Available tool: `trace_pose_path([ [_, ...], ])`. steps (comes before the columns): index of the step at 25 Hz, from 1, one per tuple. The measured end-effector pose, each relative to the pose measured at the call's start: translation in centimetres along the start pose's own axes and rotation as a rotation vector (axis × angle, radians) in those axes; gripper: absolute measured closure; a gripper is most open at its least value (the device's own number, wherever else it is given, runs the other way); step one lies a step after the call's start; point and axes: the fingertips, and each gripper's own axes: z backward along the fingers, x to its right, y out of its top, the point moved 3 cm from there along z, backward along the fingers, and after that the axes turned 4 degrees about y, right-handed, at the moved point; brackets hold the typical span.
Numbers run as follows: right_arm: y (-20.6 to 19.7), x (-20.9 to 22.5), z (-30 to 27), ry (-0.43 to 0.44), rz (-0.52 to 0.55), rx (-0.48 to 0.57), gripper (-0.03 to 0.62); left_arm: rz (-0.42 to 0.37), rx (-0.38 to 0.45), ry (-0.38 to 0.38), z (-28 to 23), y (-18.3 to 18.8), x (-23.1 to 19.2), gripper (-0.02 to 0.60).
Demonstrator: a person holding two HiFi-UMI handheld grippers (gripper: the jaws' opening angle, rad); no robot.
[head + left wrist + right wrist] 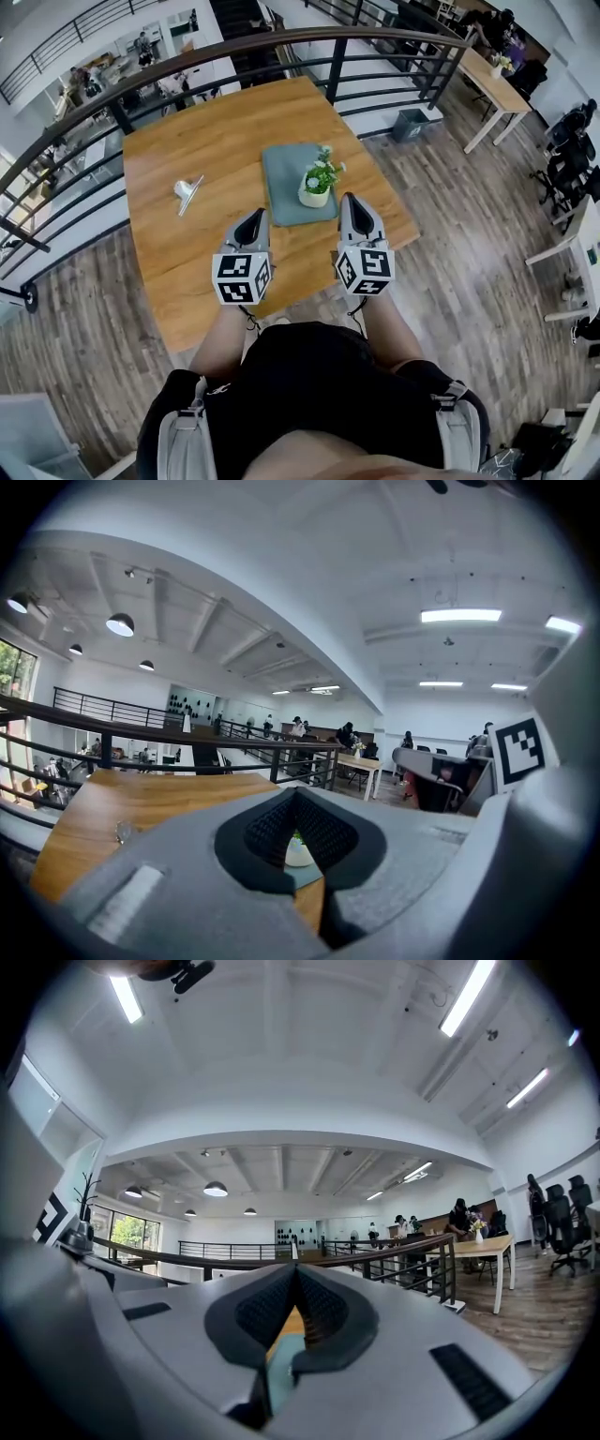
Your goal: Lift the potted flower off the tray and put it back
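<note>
A potted flower, a white pot with green leaves and small white blooms, stands on a grey-green tray in the middle of the wooden table. Both grippers hover over the table's near edge, short of the tray and apart from the pot. My left gripper is shut and empty, just left of the tray's near corner. My right gripper is shut and empty, at the tray's right near corner. In the left gripper view the pot shows below the closed tips. The right gripper view shows the tray below its closed tips.
A small white and metal object lies on the table left of the tray. A dark railing runs behind the table. A second table with people, a bin and office chairs stand to the right.
</note>
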Motion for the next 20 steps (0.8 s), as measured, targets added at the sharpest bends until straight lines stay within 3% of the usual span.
trace_pose_path([
  [6,-1.2,1.6,-3.1,-0.028,-0.009,-0.028,0.597,0.002,-0.028,0.008,-2.8,-0.2,-1.1,0.566],
  [14,-1.7,3.6,-6.7,-0.019,-0.013,-0.016,0.587,0.002,-0.033,0.084,-4.8,0.8,-1.4,0.566],
  [15,-1.7,3.6,-7.3,-0.009,-0.018,-0.007,0.537,0.002,-0.031,0.091,-5.0,1.0,-1.4,0.566],
  [17,-2.1,3.4,-8.5,0.017,-0.022,-0.008,0.331,0.003,-0.03,0.104,-5.3,1.3,-1.6,0.566],
  [20,-3.6,3.0,-9.8,0.044,-0.003,-0.064,0.144,0.006,-0.037,0.124,-5.4,1.2,-1.8,0.566],
])
